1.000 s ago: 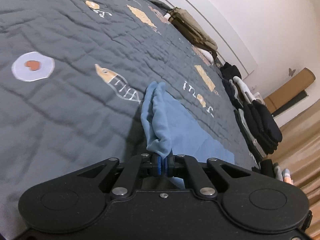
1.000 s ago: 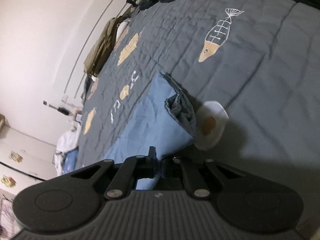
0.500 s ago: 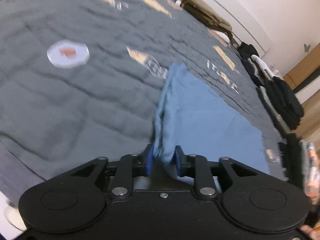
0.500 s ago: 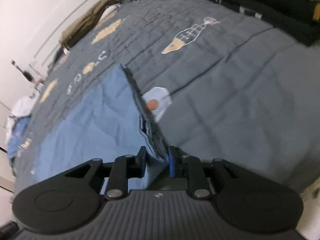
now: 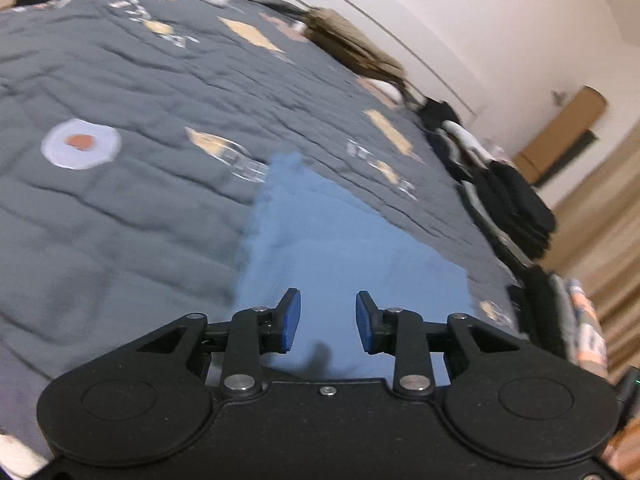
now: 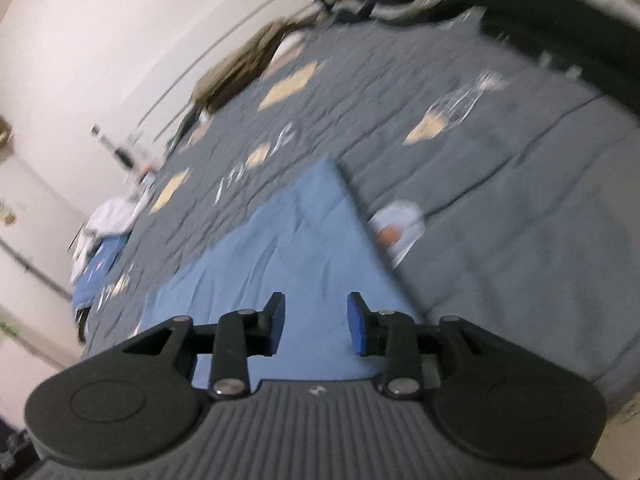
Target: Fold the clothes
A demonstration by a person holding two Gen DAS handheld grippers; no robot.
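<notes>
A light blue garment lies folded flat on the grey quilted bedspread. It also shows in the right wrist view, with its folded edge running along the right side. My left gripper is open and empty above the garment's near edge. My right gripper is open and empty above the same near edge. Both views are blurred by motion.
Dark folded clothes are stacked along the bed's right edge. A brown garment lies by the far wall and shows too in the right wrist view. White and blue clothes are piled at the left.
Both grippers held the blue garment's edge a second ago, lowered it flat onto the bedspread, and have opened and let go. Both have pulled back slightly.
</notes>
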